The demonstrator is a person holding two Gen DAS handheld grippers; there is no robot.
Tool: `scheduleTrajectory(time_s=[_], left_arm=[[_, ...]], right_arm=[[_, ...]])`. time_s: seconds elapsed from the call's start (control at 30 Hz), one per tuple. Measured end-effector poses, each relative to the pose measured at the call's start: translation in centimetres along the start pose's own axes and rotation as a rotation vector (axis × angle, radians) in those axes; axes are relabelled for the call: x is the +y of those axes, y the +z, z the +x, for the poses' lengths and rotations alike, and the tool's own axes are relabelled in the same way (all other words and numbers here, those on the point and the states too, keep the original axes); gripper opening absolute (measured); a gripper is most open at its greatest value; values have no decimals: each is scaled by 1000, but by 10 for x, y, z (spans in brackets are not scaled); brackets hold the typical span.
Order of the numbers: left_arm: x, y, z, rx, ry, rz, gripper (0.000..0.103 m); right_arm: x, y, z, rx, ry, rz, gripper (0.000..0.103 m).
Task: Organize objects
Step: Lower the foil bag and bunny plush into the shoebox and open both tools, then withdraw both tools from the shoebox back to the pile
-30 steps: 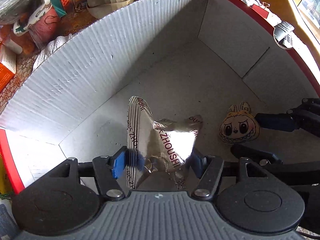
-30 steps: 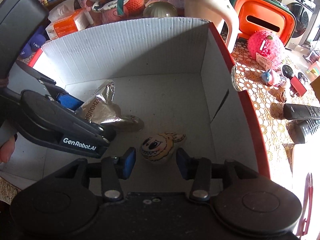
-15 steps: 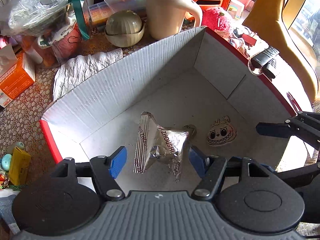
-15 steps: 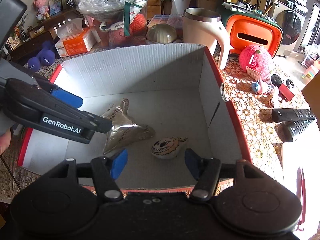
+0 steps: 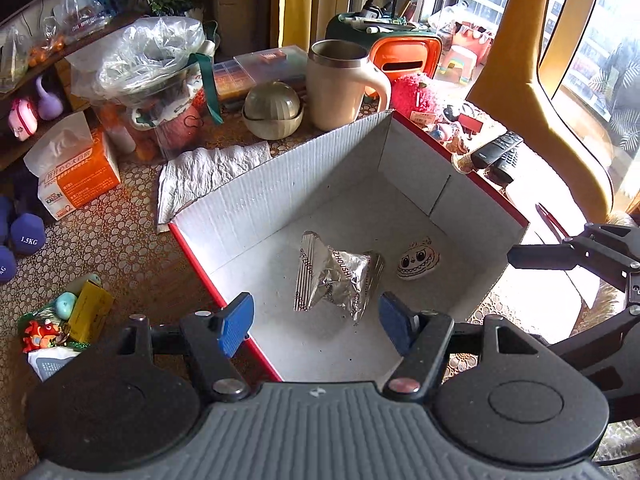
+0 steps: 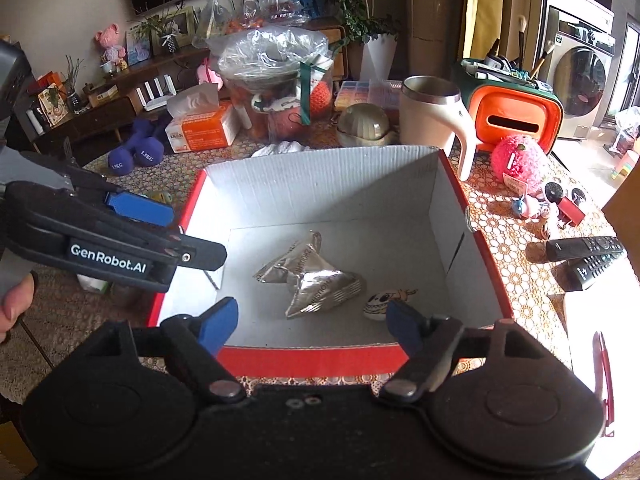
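Observation:
A white cardboard box with red outer walls (image 5: 280, 184) (image 6: 312, 356) stands on the patterned table. On its floor lie a crumpled silver foil packet (image 5: 334, 276) (image 6: 316, 280) and, just right of it, a small yellow cartoon-face toy (image 5: 418, 260) (image 6: 384, 300). My left gripper (image 5: 316, 320) hangs open above the box's near rim, nothing between its blue pads; it also shows at the left in the right wrist view (image 6: 160, 224). My right gripper (image 6: 312, 322) hovers over the front wall, its jaws opening and empty; its black fingers (image 5: 560, 258) reach in at the right.
Around the box stand a beige mug (image 5: 344, 84) (image 6: 432, 116), an orange case (image 6: 516, 116), a ribbed bowl (image 5: 274, 110), a tissue box (image 5: 76, 172), a pink plush (image 6: 518, 160), two remotes (image 6: 584, 256), dumbbells (image 6: 136, 156) and small toys (image 5: 60, 320). A red pen (image 6: 604, 364) lies at right.
Both grippers have risen up and back out of the box. The left one let go of the foil packet and the right one widened away from the toy; both objects stay on the box floor.

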State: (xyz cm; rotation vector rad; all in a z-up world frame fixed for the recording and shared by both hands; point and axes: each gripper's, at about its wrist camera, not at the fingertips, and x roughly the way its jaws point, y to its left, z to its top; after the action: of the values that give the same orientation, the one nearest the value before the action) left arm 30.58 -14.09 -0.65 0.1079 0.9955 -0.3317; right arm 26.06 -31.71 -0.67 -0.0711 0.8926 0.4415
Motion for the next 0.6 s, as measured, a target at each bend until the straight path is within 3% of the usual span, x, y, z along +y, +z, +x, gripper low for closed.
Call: scheduleTrajectory(time_s=[0.1,0.6], left_arm=[[6,-11,-20,-37,3,-4,75],[44,-69,-92,-176,15,-31,83]], right_arm=[[12,-1,-10,-21,19,-3,84],[70,-7,-45,-140,123,-18,96]])
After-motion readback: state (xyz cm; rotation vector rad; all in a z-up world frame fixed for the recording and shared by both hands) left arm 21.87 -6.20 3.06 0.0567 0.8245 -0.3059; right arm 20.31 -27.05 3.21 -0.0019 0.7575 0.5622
